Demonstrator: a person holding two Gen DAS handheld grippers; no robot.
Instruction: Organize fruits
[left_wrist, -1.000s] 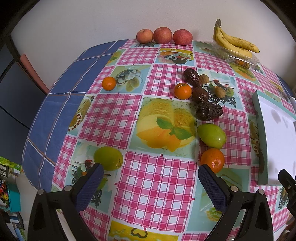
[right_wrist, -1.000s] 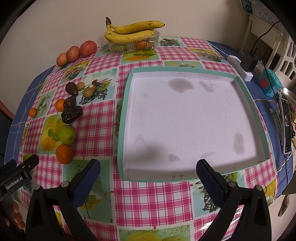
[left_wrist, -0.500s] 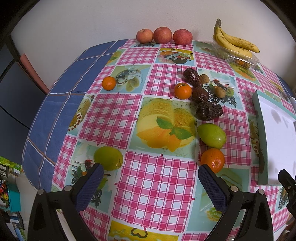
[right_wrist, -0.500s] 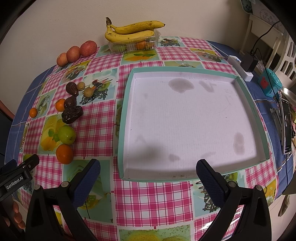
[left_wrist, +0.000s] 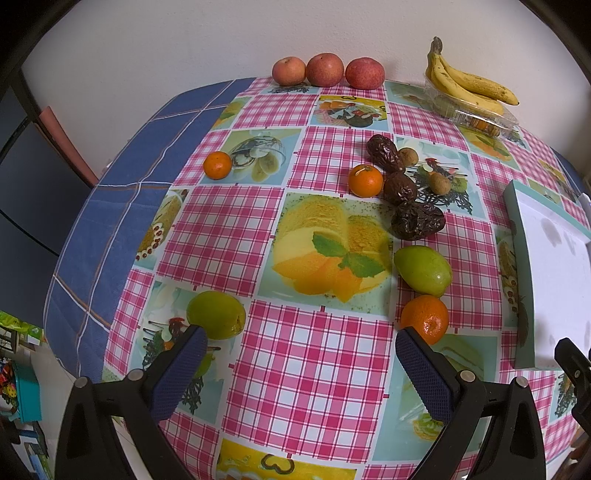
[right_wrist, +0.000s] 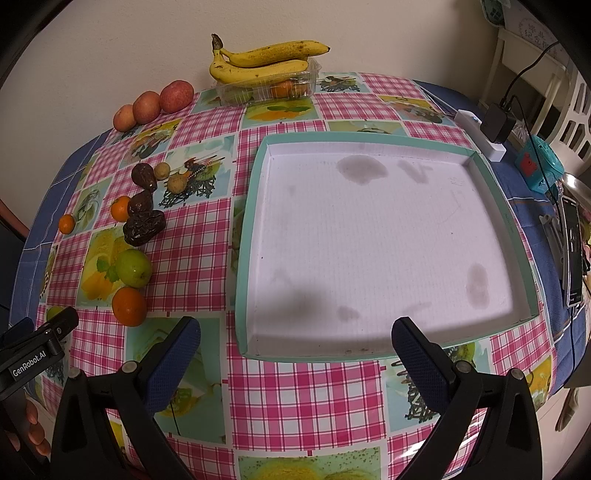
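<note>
Both claws wide open w/ nothing held; left claw (right_wrist: 33, 354) housing reads "GenRobot.AI"; right claw (right_wrist: 295, 354) over tray (right_wrist: 369, 358).

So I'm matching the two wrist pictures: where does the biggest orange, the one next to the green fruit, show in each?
Left wrist: the biggest orange sits low right, just above the right finger.
Right wrist: it sits low left, near the left edge.
Shared landmark: the green fruit just beyond it.
</note>
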